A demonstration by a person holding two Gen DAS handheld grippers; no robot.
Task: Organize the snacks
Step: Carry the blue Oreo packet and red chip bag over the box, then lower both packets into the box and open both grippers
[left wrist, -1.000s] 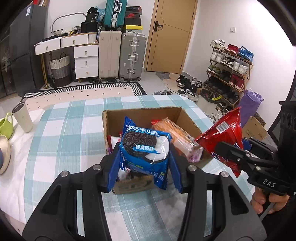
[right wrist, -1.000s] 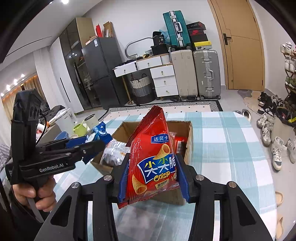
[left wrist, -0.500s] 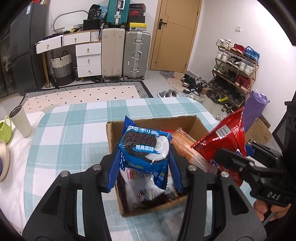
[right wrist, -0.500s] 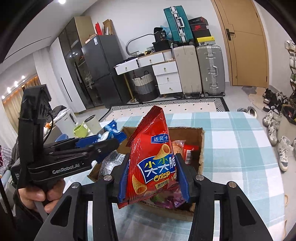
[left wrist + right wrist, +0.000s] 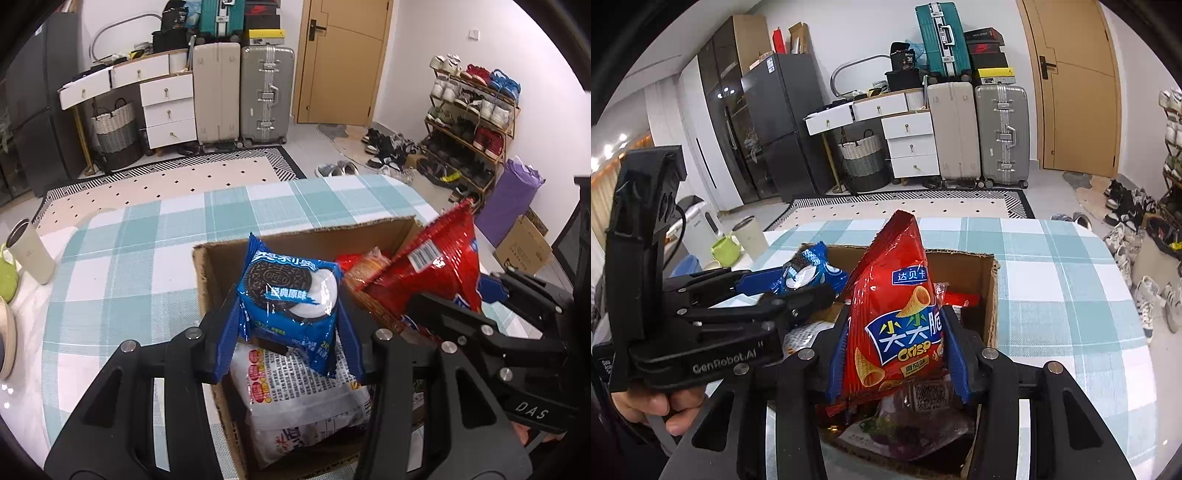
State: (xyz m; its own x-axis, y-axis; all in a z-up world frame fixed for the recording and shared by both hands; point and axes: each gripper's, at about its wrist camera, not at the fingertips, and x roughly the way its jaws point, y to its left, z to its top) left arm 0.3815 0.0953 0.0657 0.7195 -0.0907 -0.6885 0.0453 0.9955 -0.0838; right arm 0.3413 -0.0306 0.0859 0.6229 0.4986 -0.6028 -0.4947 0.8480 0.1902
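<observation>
My left gripper point(image 5: 291, 325) is shut on a blue Oreo packet point(image 5: 291, 295), held over the open cardboard box point(image 5: 314, 236). A white snack bag point(image 5: 299, 398) lies in the box right under it. My right gripper point(image 5: 895, 350) is shut on a red bag of cone crisps point(image 5: 897, 317), held upright above the same box point(image 5: 991, 291). In the left wrist view the red bag point(image 5: 432, 273) and the right gripper point(image 5: 469, 306) hang at the right side of the box. In the right wrist view the left gripper point(image 5: 798, 284) with the Oreo packet point(image 5: 809, 269) sits to the left.
The box stands on a round table with a teal and white checked cloth point(image 5: 129, 258). A beige tumbler point(image 5: 31, 251) and a green mug point(image 5: 726, 251) stand at the table's left edge. Orange and red packets point(image 5: 364, 262) lie inside the box. A hand point(image 5: 653, 410) grips the left tool.
Both grippers have come forward and down over the box with their packets. The box now fills the lower part of each view, and its contents show beneath the held packets.
</observation>
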